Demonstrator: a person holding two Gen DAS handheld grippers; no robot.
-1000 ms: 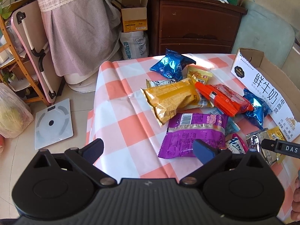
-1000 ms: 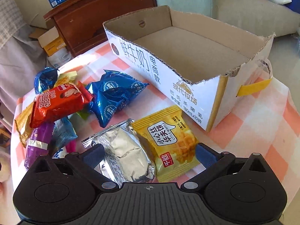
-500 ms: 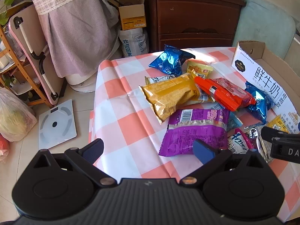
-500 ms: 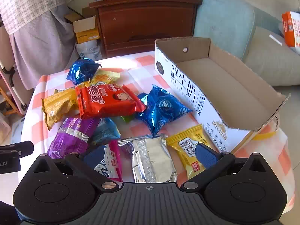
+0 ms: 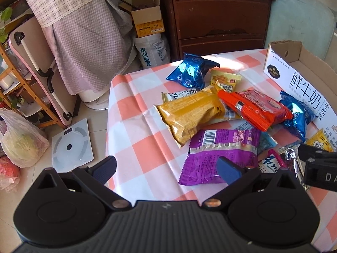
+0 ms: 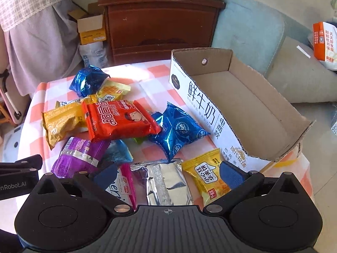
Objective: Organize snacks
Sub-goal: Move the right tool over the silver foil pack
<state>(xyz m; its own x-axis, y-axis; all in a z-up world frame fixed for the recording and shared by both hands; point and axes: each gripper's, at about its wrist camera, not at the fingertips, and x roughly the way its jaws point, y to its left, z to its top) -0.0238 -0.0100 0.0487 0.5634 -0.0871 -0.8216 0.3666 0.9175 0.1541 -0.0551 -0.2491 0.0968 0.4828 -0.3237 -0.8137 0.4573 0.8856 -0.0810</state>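
Note:
Several snack packs lie heaped on the checked tablecloth (image 5: 137, 130): a purple pack (image 5: 221, 156), a gold pack (image 5: 193, 113), a red pack (image 6: 118, 120), blue foil packs (image 6: 177, 130), a silver pack (image 6: 166, 181) and a small yellow pack (image 6: 208, 175). An empty cardboard box (image 6: 248, 103) stands open to their right. My left gripper (image 5: 166, 168) is open and empty above the table's near edge, its right finger over the purple pack. My right gripper (image 6: 168, 175) is open and empty above the silver and yellow packs.
A dark wooden dresser (image 6: 160, 25) stands behind the table, a pale blue sofa (image 6: 250, 27) to the right. On the floor at the left are a bathroom scale (image 5: 71, 143), a plastic bag (image 5: 19, 143) and a folded pink table (image 5: 40, 67).
Both grippers have drawn back and risen a little, so more of the table shows. The right view has swung left from the box to the snack pile. Nothing was picked up.

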